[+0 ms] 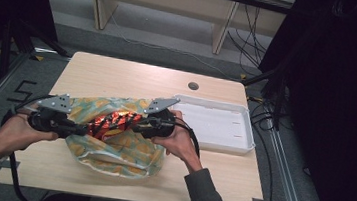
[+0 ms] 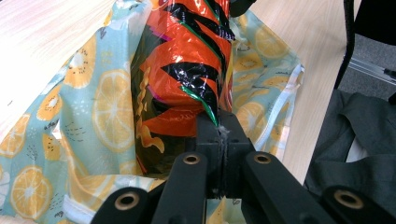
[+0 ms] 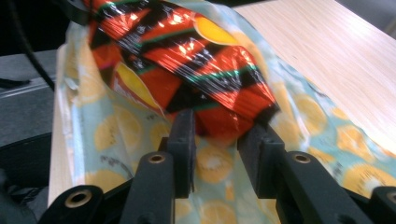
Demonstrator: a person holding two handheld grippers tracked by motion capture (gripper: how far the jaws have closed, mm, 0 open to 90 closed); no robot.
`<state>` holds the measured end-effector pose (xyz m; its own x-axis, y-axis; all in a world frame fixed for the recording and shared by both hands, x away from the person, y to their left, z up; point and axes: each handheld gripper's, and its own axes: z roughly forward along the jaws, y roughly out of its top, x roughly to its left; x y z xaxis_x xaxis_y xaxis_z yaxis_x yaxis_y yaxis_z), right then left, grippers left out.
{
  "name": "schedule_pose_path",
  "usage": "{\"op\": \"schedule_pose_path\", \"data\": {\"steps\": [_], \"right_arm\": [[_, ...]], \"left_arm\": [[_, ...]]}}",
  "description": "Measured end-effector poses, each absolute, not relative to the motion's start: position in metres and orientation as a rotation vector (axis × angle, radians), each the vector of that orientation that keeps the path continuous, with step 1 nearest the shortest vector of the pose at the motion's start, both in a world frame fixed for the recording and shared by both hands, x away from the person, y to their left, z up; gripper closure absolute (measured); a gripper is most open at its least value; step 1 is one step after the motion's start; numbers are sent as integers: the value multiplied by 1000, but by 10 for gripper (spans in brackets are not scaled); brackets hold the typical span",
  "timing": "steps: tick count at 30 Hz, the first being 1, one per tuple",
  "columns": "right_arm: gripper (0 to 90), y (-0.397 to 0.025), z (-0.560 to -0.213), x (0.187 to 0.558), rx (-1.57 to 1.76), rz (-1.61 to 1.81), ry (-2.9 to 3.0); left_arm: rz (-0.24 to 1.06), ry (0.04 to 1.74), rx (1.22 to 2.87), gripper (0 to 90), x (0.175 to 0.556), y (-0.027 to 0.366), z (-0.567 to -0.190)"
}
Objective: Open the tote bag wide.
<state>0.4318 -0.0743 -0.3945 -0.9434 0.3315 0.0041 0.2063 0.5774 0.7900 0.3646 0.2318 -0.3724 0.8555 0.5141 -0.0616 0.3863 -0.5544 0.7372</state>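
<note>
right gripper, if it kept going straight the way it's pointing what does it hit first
The right gripper would meet the orange and black foil snack bag first: its end already sits between the open tongs. Beyond the bag, the left gripper faces it from the other end, though depth there is hard to judge.

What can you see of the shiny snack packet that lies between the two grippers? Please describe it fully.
The snack packet is a glossy foil bag with orange, black, yellow and thin green markings. It looks crinkled and full. It lies lengthwise over the fruit-print bag on the table. The left gripper is shut on the sealed edge of one end. The right gripper has its jaws around the other end, with a gap between them.
</note>
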Motion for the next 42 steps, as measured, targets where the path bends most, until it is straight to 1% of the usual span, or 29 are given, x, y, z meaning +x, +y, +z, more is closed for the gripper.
{"op": "schedule_pose_path", "data": {"steps": [2, 6, 8, 12, 14, 17, 18, 20, 21, 25, 26, 29, 30, 32, 34, 35, 36, 39, 41, 42], "right_arm": [[724, -71, -395, 431, 459, 1294, 2660], [866, -70, -391, 428, 415, 1308, 2654], [895, -72, -389, 427, 462, 1322, 2647], [900, -74, -386, 425, 533, 1368, 2626], [900, -76, -382, 424, 555, 1372, 2620], [900, -76, -379, 425, 597, 1419, 2611], [900, -76, -378, 425, 597, 1434, 2602], [900, -77, -375, 423, 628, 1440, 2607], [900, -76, -374, 421, 664, 1457, 2589], [900, -79, -366, 417, 693, 1486, 2581], [900, -79, -364, 416, 696, 1486, 2570], [900, -79, -363, 414, 686, 1513, 2567], [900, -79, -362, 412, 696, 1503, 2564], [900, -80, -361, 410, 714, 1492, 2566], [900, -84, -359, 407, 712, 1487, 2565], [900, -84, -359, 404, 720, 1516, 2558], [900, -84, -359, 404, 720, 1516, 2558], [900, -90, -356, 397, 722, 1511, 2566], [899, -93, -357, 395, 733, 1518, 2584], [893, -94, -358, 395, 741, 1503, 2580]], "left_arm": [[202, 651, 2228, 882, 365, 232, -373], [184, 661, 2208, 877, 366, 235, -373], [165, 663, 2193, 862, 367, 236, -373], [158, 674, 2193, 734, 366, 238, -373], [197, 693, 2224, 625, 362, 241, -371], [250, 747, 2220, 500, 354, 243, -368], [271, 729, 2243, 479, 354, 246, -366], [274, 751, 2209, 454, 351, 246, -365], [280, 738, 2218, 445, 351, 245, -365], [239, 737, 2186, 428, 347, 232, -369], [222, 732, 2184, 430, 347, 228, -370], [223, 732, 2178, 484, 346, 218, -372], [230, 726, 2183, 527, 346, 216, -372], [205, 752, 2152, 663, 346, 216, -374], [177, 738, 2134, 741, 348, 218, -374], [143, 747, 2110, 781, 350, 221, -374], [143, 747, 2110, 827, 350, 221, -374], [69, 740, 2076, 848, 354, 225, -372], [89, 740, 2062, 846, 358, 224, -372], [68, 745, 2087, 847, 359, 224, -371]]}}
